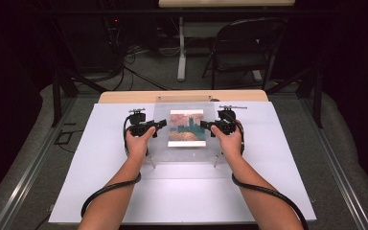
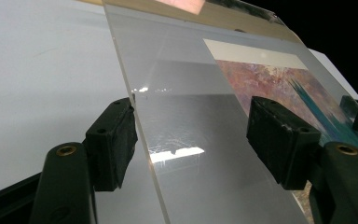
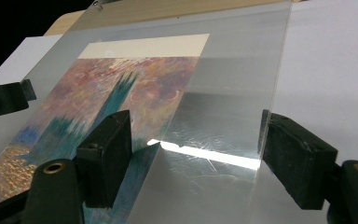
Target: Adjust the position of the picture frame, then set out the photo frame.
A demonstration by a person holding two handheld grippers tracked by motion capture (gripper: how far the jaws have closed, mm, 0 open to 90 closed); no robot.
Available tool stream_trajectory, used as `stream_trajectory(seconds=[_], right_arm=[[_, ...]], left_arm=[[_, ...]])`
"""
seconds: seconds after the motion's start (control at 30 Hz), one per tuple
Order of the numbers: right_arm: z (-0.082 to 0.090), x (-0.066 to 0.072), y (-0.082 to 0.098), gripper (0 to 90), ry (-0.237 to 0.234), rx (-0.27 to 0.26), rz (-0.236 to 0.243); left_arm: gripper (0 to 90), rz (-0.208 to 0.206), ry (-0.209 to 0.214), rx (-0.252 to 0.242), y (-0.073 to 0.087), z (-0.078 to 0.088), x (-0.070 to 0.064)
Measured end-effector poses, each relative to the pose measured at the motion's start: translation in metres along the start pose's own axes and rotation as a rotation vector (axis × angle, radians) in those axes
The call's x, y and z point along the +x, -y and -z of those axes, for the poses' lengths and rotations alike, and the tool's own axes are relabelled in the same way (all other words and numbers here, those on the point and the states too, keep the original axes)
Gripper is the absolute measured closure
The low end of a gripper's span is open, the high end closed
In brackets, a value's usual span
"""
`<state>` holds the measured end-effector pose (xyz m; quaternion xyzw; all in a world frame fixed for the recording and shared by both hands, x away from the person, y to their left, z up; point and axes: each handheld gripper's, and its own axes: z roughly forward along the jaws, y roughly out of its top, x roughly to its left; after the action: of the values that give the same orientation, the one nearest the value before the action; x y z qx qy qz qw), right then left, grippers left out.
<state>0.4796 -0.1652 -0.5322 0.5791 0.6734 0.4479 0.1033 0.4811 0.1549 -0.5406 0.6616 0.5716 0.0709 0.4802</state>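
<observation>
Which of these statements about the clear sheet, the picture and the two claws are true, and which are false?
1. The clear sheet covers a colourful picture. True.
2. The left claw straddles an edge of the sheet. True.
3. The right claw is shut tight with nothing between its jaws. False: its jaws stand apart, on either side of the sheet's edge.
4. The picture is black and white. False: it shows pink, teal and gold.
5. A folding chair stands beyond the table. True.

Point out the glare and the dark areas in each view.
Left gripper view: a bright streak of glare on the clear acrylic sheet between the jaws. Right gripper view: a wider glare band across the sheet beside the painted print. High view: white table evenly lit, room behind falls into darkness.
</observation>
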Motion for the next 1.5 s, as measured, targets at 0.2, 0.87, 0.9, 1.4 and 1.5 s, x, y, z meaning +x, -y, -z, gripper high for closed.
stream_trajectory(seconds=[0.2, 0.87, 0.9, 1.4, 1.5], right_arm=[[0.006, 0.003, 0.001, 25.8, 0.000, -0.034, 0.021], [0.023, 0.015, 0.000, 25.9, 0.000, -0.108, 0.107], [0.024, 0.016, 0.000, 25.9, 0.000, -0.111, 0.112], [0.045, 0.026, 0.001, 27.9, -0.005, -0.152, 0.186], [0.049, 0.027, 0.000, 29.7, -0.006, -0.156, 0.194]], left_arm=[[35.1, -0.020, 0.007, -0.024, -0.001, 0.006, -0.002], [43.5, -0.028, 0.032, -0.108, -0.001, 0.027, -0.009], [44.0, -0.031, 0.033, -0.110, -0.001, 0.028, -0.009], [49.8, -0.090, 0.067, -0.137, -0.003, 0.052, -0.015], [51.1, -0.096, 0.077, -0.136, -0.004, 0.057, -0.016]])
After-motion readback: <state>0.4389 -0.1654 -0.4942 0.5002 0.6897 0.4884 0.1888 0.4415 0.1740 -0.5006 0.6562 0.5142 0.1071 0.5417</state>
